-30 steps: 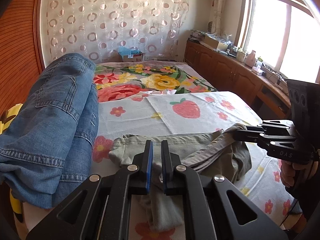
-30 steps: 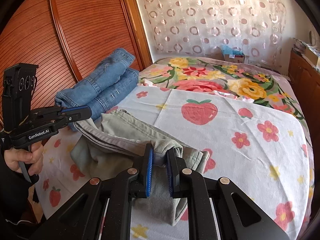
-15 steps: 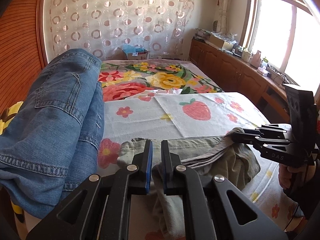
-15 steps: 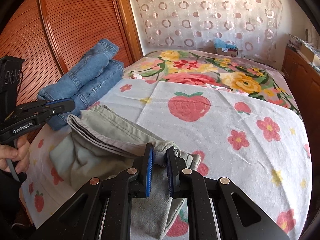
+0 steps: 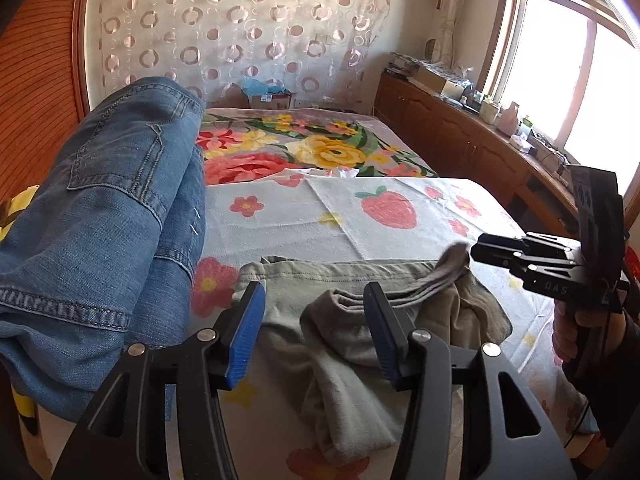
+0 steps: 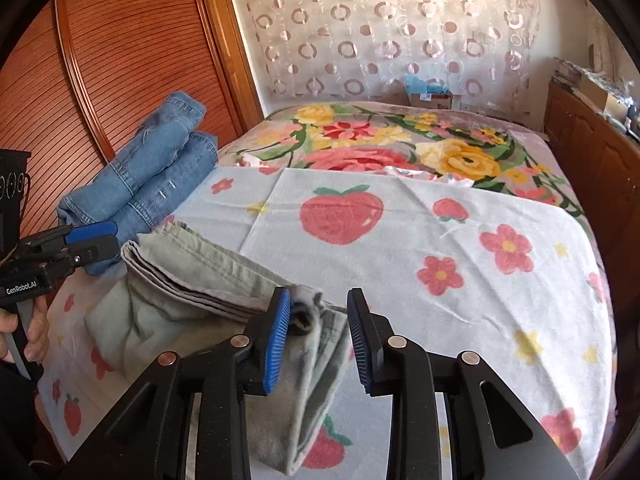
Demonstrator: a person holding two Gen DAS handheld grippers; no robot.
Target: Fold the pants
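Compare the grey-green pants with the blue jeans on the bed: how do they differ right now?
The grey-green pants are thin, pale cloth, loosely doubled over with rumpled ends; the blue jeans are thick denim in a neat, bulky stack. The pants lie at the near edge between the left gripper and right gripper, whose jaws are opening off them; the jeans sit aside by the wooden panel, untouched. Both rest on the strawberry-print sheet.

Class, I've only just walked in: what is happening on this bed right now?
A person holds a two-finger gripper in each hand over grey-green pants that lie bunched and partly folded on the strawberry-print sheet. The left gripper and the right gripper are both opening, with the cloth between their fingers but no longer pinched. A folded pair of blue jeans lies beside them.
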